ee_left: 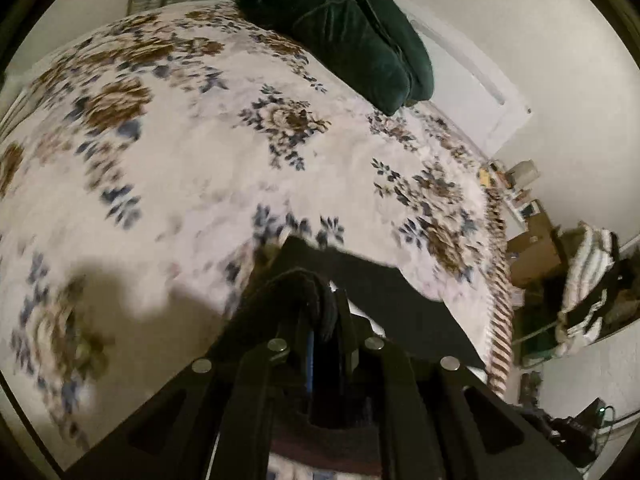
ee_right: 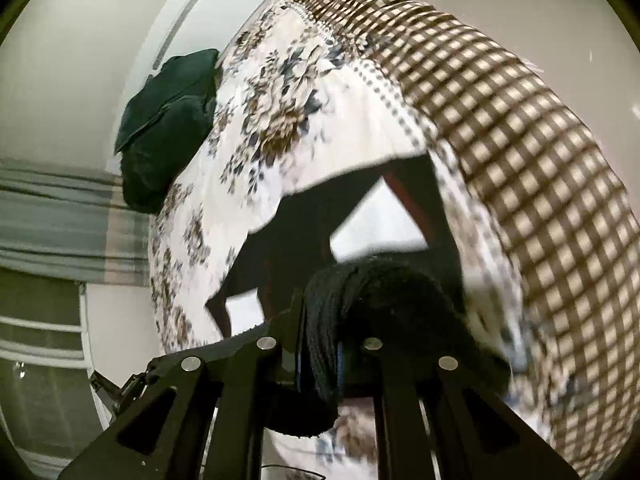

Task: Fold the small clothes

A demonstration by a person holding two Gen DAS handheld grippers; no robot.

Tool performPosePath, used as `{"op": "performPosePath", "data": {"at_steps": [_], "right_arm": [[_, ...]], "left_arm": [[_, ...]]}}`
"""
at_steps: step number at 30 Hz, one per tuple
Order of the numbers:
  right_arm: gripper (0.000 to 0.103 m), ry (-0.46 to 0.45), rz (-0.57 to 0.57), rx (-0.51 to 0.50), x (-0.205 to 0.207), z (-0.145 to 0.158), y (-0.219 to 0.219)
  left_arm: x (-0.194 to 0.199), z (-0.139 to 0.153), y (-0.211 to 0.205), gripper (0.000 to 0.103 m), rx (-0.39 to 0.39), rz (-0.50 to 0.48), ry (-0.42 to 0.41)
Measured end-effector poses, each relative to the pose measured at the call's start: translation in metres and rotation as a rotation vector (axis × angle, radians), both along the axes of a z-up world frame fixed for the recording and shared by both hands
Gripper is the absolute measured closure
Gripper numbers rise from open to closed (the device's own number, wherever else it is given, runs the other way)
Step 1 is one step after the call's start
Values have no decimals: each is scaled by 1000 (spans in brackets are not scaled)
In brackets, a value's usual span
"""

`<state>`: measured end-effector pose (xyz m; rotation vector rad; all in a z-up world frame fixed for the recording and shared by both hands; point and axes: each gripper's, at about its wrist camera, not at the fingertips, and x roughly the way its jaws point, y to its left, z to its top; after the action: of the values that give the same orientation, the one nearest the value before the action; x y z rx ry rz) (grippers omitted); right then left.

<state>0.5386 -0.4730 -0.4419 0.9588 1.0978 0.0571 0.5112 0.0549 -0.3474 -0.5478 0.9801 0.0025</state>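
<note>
- Left wrist view: at far left the floral bedspread [ee_left: 180, 168] fills the frame, white with brown and blue flowers, blurred by motion, with a dark shadow low on it.
- At bottom centre the left gripper [ee_left: 326, 312] has its jaws clenched on a bunched edge of the black garment [ee_left: 392, 296], which stretches away to the right as a flat dark sheet above the bedspread.
- Above, at the head of the bed, a dark green pillow [ee_left: 348, 32] lies against the white wall.
- At far right, past the bed's edge, sits a cluttered corner with a cardboard box [ee_left: 536, 248] and a striped cloth [ee_left: 588, 276].
- Right wrist view: at far left hangs a grey striped curtain [ee_right: 60, 216], and beside it the dark green pillow [ee_right: 168, 128] rests on the bed.
- In the middle the floral bedspread [ee_right: 280, 92] runs upward, and the black garment [ee_right: 320, 216] hangs stretched over it, with reddish seams showing.
- At bottom centre the right gripper [ee_right: 328, 344] is clamped on a thick fold of that garment.
- At right a brown-and-cream checked blanket [ee_right: 520, 160] covers the bed's edge.
</note>
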Motion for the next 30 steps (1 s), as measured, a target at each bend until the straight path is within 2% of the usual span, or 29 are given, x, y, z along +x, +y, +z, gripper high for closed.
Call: {"op": "performPosePath", "data": {"at_steps": [5,9,12,15,17,18,19,20,21,23,24,25,26,27,28,30], "right_arm": [[91,64,-8,-29,95,-43,-4],[91,118,-15,-35,147,-80,-7],[91,146,-41,-17,175,-107,-13],[90,202,-65,32,189,-136,-17],[83,235,-105,117,190,-152,-23],[74,225,-120,165,188,-155,-26],[64,205,-126,186,187,-155,-27],[60,176,-139,195,184,-150,-31],[50,161,-152,182,181,-144,-33],[35,102,-169,165,175,-127,-36],[22,77,-171,144,172,-116,-37],[17,54,-168,77,168,-101,-36],[17,31,-153,25,166,-90,-33],[17,7,-128,-37,164,-76,-29],[17,-7,-94,-119,161,-63,-21],[17,-15,-38,-247,156,-48,-9]], "left_arm": [[79,-43,-14,97,43,1,78],[125,-78,-19,97,73,5,138],[150,-101,-20,97,82,3,172],[170,-125,-24,96,72,-17,248],[173,-135,-22,93,38,-20,291],[174,-136,-20,92,19,-19,299],[173,-136,-17,91,-2,-21,306],[173,-134,-15,89,-17,-26,310],[172,-130,-13,87,-34,-31,306],[167,-120,-11,73,-71,-43,282],[168,-117,-12,69,-80,-47,278],[163,-110,-12,57,-89,-49,266],[160,-104,-11,41,-95,-42,246],[155,-96,-9,35,-93,-35,217],[151,-89,-7,31,-81,-30,192],[142,-77,-5,31,-28,-25,151]]}}
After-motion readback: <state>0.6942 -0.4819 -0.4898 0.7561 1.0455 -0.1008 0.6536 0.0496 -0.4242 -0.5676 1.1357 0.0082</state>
